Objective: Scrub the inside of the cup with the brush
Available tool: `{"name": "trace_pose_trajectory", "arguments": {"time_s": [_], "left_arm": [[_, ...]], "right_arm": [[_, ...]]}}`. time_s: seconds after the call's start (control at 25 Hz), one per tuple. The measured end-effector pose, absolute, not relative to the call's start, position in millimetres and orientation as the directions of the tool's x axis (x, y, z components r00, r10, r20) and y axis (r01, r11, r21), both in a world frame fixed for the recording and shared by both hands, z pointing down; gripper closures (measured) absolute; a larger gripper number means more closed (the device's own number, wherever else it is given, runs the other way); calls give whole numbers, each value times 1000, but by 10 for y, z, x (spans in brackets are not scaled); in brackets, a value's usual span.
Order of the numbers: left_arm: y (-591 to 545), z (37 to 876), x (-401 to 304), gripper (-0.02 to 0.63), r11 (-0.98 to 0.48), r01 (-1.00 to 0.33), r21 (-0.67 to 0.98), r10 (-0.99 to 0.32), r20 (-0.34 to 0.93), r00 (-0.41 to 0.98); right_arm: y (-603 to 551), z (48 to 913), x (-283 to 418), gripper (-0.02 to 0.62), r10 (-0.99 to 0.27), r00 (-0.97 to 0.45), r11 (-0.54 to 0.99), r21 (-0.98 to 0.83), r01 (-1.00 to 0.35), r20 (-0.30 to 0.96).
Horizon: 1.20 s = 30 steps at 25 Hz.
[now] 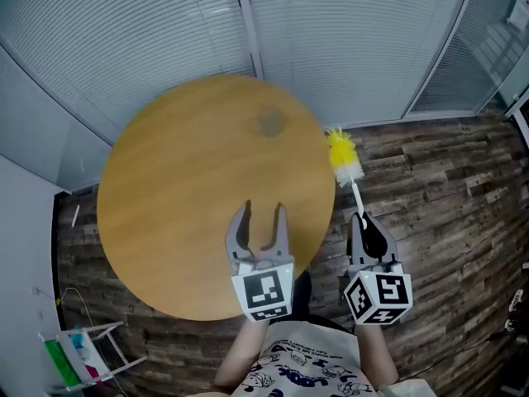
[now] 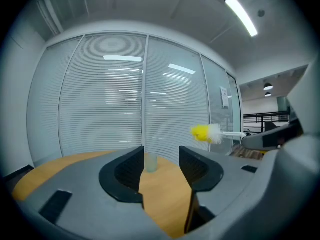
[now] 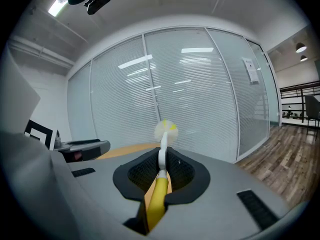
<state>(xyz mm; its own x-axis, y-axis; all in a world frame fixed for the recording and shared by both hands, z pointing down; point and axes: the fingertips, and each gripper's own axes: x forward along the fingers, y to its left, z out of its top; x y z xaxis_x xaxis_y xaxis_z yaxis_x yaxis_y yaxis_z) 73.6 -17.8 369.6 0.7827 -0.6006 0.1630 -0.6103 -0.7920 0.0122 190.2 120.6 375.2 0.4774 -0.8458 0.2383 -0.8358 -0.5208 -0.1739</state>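
Note:
A clear cup (image 1: 269, 121) stands upright on the far side of the round wooden table (image 1: 165, 213); in the left gripper view the cup (image 2: 150, 162) shows between the jaws, far ahead. My left gripper (image 1: 261, 225) hovers over the table's near part, open, with nothing between its fingers. My right gripper (image 1: 364, 226) is off the table's right edge, shut on the brush (image 1: 345, 162), whose yellow and white bristle head points forward. The brush's yellow handle (image 3: 156, 200) lies between the pads in the right gripper view, and its head (image 2: 206, 133) shows in the left gripper view.
Glass walls with white blinds (image 1: 331, 40) curve behind the table. Dark wood-plank floor (image 1: 446, 188) lies to the right. A small white rack with coloured items (image 1: 78, 354) stands on the floor at lower left.

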Motion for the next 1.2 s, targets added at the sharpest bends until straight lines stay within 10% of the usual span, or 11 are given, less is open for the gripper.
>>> {"name": "trace_pose_trajectory", "arguments": {"time_s": [1.2], "left_arm": [[-1244,4221,1225,341,-743,-659,117,-616,265,742]], "right_arm": [[-65,4109,2602,549,-859,347,-416,-119,-901,375]]}}
